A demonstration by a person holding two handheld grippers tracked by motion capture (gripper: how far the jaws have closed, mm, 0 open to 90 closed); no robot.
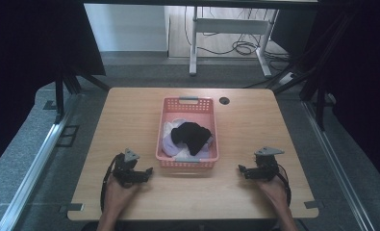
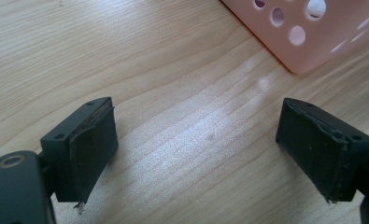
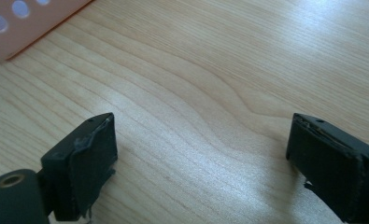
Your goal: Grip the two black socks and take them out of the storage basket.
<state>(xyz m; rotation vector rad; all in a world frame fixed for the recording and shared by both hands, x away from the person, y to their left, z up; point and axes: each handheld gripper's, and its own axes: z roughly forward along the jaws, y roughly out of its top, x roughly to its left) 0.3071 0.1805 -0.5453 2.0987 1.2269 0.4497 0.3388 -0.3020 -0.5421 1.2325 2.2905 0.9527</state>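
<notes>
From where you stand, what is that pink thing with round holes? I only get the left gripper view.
Observer: It is a pink basket at the middle of the table; your left tool lies beside its near corner.
Operator: Anything in it?
Observer: Yes, a black garment lies on top of pale cloth.
Operator: And the other hand?
Observer: The right tool rests on the table on the basket's other side, jaws wide apart with nothing between them.
</notes>
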